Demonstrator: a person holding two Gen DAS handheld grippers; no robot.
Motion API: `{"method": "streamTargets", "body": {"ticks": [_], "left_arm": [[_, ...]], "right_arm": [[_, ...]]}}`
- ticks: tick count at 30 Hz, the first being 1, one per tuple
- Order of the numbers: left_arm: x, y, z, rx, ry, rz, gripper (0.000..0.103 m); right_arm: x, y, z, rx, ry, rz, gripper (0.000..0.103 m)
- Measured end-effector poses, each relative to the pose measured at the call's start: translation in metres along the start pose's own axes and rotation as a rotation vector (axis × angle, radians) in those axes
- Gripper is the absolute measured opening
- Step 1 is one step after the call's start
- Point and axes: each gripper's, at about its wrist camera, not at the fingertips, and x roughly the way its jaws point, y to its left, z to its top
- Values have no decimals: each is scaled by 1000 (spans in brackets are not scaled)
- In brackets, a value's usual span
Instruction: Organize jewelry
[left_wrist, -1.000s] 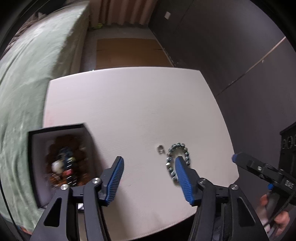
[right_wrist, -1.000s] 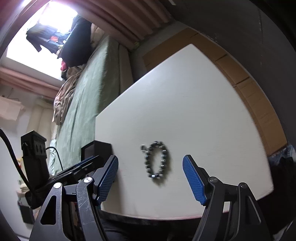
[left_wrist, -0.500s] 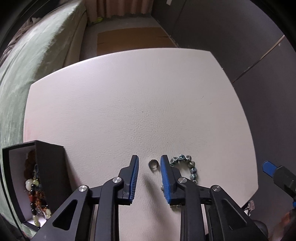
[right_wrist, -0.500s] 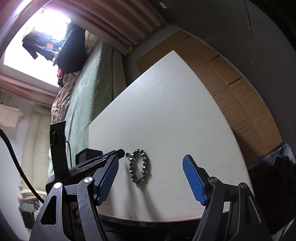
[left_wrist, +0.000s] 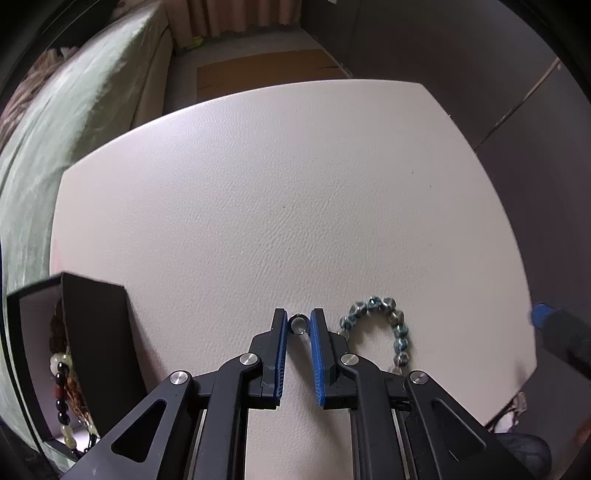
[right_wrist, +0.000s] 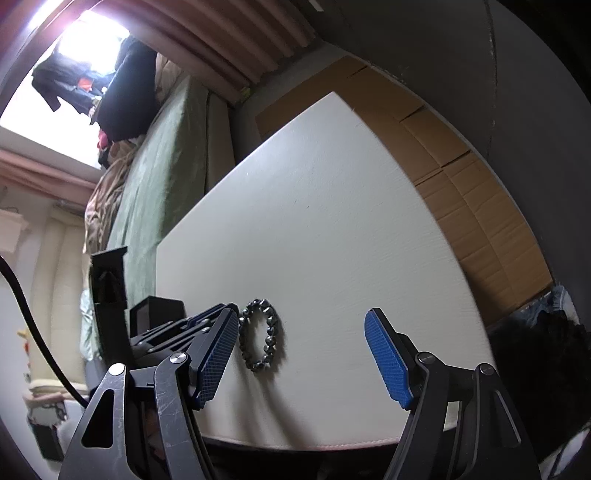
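Note:
A small silver ring (left_wrist: 297, 326) lies on the white table (left_wrist: 295, 203), right between the blue pads of my left gripper (left_wrist: 298, 316). The jaws are closing and the pads sit against the ring's sides. Just right of that gripper lies a blue-grey bead bracelet (left_wrist: 382, 323), partly hidden by the right finger. The right wrist view shows the same bracelet (right_wrist: 259, 340) below my right gripper (right_wrist: 299, 325), which hangs open above the table's near edge with nothing in it. A black jewelry box (left_wrist: 94, 332) at the left holds several bead strings.
The black box (right_wrist: 157, 310) also shows behind the left gripper's fingers (right_wrist: 207, 321). A green-covered bed (left_wrist: 74, 122) runs along the table's left side. Brown cardboard (right_wrist: 461, 177) lies on the floor past the far edge. A dark wall stands to the right.
My left gripper came down and shifted left from over the bracelet to the ring, and its jaws narrowed from wide apart to close around the ring. The right gripper kept still and open.

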Motion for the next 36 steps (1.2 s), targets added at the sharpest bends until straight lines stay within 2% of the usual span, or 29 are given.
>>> {"method": "streamTargets", "body": {"ticks": [4,7,9,16,19,21,26,32,36], "left_arm": [[-18,16,-1,-10,-30,-15,13],[-35,29,-1,-26,-57,-20,13],[-46,36,-2,-35,-74,-24,13],[-84,65,-22,-62,-128,-41,13],[-97,78,-29,-79,-143,-53,13],[-108,89,-34,-88,-151,-58,13],[-129,110,-48,-112,-180,-53,13],[-140,135,-61,-149,-200,-46,13],[-141,145,-64,-167,-215,-67,13]], "right_arm": [[17,17,-2,-49,33,-29,70],[31,30,-3,-84,59,-54,62],[42,37,-4,-98,82,-70,53],[72,58,-12,-166,120,-143,41],[85,63,-17,-192,147,-194,26],[85,68,-19,-223,131,-244,12],[79,71,-21,-226,92,-249,10],[49,87,-28,-222,11,-159,10],[30,106,-35,-238,-27,-94,10]]}}
